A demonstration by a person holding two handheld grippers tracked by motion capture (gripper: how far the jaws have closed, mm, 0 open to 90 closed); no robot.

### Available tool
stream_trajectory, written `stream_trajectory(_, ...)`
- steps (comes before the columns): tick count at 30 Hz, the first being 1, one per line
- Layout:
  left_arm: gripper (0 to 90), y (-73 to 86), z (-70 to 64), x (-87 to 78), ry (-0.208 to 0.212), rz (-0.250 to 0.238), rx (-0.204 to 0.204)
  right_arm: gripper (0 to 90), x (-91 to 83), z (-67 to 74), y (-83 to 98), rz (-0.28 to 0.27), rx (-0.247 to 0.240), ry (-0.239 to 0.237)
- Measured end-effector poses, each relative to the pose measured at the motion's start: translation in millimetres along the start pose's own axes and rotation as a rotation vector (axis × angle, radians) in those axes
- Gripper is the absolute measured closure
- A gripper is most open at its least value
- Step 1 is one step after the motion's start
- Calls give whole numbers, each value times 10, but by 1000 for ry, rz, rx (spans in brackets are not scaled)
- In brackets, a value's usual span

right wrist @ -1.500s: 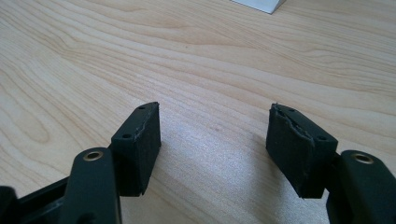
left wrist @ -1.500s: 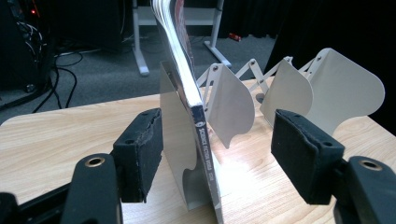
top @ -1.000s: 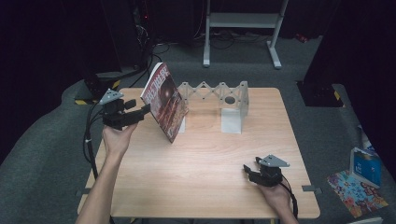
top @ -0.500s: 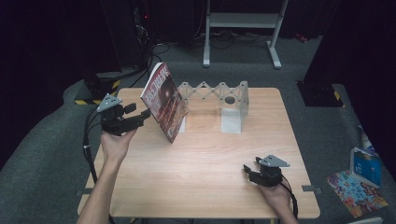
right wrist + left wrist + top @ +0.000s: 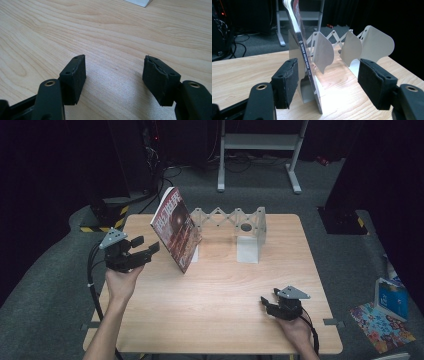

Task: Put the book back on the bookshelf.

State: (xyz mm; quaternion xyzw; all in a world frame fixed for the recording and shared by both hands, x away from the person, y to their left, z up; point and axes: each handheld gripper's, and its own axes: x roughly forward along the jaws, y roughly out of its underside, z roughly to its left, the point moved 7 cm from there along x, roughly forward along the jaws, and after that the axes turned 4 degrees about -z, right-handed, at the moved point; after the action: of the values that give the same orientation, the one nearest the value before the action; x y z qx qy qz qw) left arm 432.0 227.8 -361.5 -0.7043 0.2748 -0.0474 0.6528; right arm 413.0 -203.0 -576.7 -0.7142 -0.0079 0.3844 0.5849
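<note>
The left gripper (image 5: 145,254) had backed away from the book (image 5: 176,228), jaws wide, empty. It leaned on the rack (image 5: 231,220) (propped upright, I'd guess); the right gripper (image 5: 270,304) rested open on the worktop (image 5: 220,290).

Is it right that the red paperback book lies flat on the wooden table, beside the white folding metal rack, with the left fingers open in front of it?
Not quite: the red paperback book does not lie flat. It stands tilted on its lower edge, leaning against the white folding metal rack, as the high view shows. The rest holds: the left gripper is open before it.
</note>
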Motion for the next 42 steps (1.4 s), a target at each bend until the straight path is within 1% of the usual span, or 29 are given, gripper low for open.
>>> stream_trajectory(3, 333, 6, -12, -29, 3, -7, 8, 355, 0, 0, 0, 0, 0, 0)
stream_trajectory(4, 331, 14, -19, -36, 6, -1, 5, 354, 0, 0, 0, 0, 0, 0)
stream_trajectory(8, 318, 40, -35, -63, 7, 5, 13, 354, 0, 0, 0, 0, 0, 0)
stream_trajectory(14, 311, 69, -76, -111, 13, -2, 18, 354, 0, 0, 0, 0, 0, 0)
stream_trajectory(19, 314, 114, -94, -131, 11, 4, 26, 354, 0, 0, 0, 0, 0, 0)
stream_trajectory(25, 315, 179, -121, -148, 21, 6, 18, 354, -1, 0, 1, 0, 0, 0)
stream_trajectory(29, 313, 207, -146, -165, 25, 8, 22, 354, -1, 0, 1, 0, 0, 0)
stream_trajectory(30, 312, 215, -149, -170, 20, 12, 31, 354, -1, 0, 1, 0, 0, 0)
stream_trajectory(31, 312, 223, -153, -172, 4, 16, 41, 354, -1, 0, 0, 0, 0, 0)
stream_trajectory(32, 313, 237, -150, -174, -16, 27, 64, 354, 0, 0, 0, 0, 0, 0)
stream_trajectory(33, 317, 253, -154, -179, -20, 31, 71, 354, -1, 0, 1, 0, 0, 0)
stream_trajectory(35, 318, 273, -167, -194, -10, 25, 58, 354, -2, 0, 1, 0, 0, 0)
stream_trajectory(38, 318, 300, -177, -216, -7, 22, 62, 354, -1, 0, 1, 0, 0, 0)
stream_trajectory(41, 317, 321, -189, -232, 0, 20, 60, 354, -1, 0, 1, 0, 0, 0)
stream_trajectory(42, 317, 340, -203, -244, 7, 20, 54, 354, -1, 0, 1, 0, 0, 0)
